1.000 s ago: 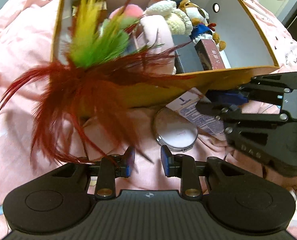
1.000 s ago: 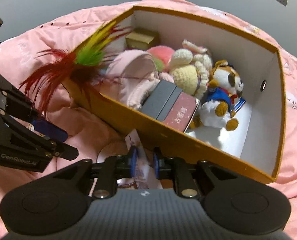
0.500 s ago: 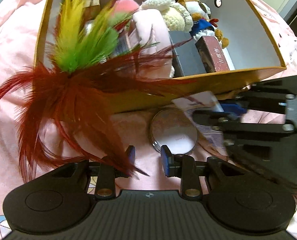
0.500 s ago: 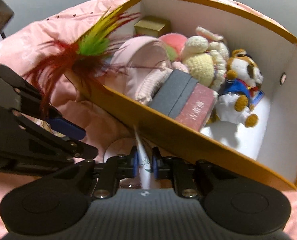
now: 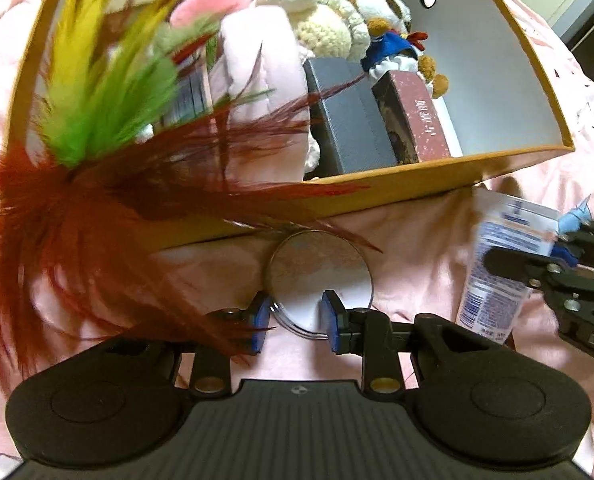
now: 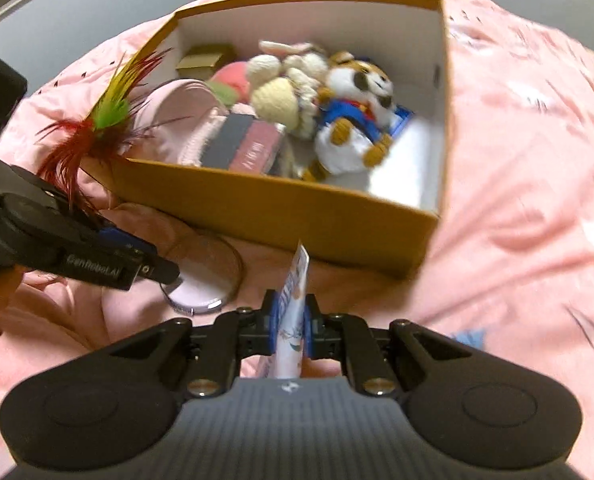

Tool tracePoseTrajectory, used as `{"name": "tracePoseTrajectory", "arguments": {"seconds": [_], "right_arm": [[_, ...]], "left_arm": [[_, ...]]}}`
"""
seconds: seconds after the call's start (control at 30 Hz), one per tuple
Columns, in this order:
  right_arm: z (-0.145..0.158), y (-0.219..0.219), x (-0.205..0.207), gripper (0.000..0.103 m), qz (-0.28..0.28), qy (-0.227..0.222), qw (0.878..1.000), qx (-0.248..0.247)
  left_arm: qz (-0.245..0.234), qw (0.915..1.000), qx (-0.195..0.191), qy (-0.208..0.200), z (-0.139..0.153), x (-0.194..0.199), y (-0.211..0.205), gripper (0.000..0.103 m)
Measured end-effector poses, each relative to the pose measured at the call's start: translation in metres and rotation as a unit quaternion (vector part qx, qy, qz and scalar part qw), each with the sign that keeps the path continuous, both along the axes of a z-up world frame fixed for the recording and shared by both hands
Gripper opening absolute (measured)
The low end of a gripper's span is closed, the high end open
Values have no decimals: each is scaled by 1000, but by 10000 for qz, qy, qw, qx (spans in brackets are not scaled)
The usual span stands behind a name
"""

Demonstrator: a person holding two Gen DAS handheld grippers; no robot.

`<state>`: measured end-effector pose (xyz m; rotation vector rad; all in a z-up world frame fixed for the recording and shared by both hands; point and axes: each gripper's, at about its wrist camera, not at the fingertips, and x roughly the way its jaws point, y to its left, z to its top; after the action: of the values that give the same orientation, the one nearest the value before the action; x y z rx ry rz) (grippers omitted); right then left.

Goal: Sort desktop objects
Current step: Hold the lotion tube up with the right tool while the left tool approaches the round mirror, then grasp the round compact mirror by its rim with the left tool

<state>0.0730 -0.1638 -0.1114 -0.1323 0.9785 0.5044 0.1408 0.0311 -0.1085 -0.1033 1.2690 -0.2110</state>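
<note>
An orange box with white inside holds plush toys, a grey and a red book and pink cloth. My right gripper is shut on a white tube with blue print, held upright in front of the box; the tube also shows at the right of the left wrist view. My left gripper is open, low over a round compact on the pink sheet. A red, green and yellow feather toy sticks up by its left finger; whether it is held is unclear.
Pink bedding lies all around the box. The box's near wall stands just beyond the compact. The left gripper's body is at the left of the right wrist view.
My right gripper has lifted the tube and drawn back to the right, away from the box's near wall. My left gripper has come closer over the compact with the feathers.
</note>
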Motion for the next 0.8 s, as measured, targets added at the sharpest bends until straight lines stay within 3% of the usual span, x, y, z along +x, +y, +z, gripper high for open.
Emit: {"name": "tracePoseTrajectory", "arguments": {"seconds": [0.27,0.4,0.5,0.53,0.7,0.8], "right_arm": [[-8,-20,7,14,-333,277,9984,354],[-9,-16,9,14,-271,250,9988,334],[-9,-16,10,14,-267,245,9988,331],[-9,-16,10,14,-270,245,9988,331],[-4,-14,8,13,-251,178,9989,355],[5,-14,4,13,-269,38,9986,464]], "left_arm": [[123,9997,-159,139,-16,13,-2,53],[276,9978,-529,294,-31,21,5,68],[372,9959,-734,370,-38,24,8,69],[371,9960,-732,344,-37,24,8,68],[403,9973,-617,-24,-23,13,9,38],[350,9967,-680,-263,-12,3,9,27]]}}
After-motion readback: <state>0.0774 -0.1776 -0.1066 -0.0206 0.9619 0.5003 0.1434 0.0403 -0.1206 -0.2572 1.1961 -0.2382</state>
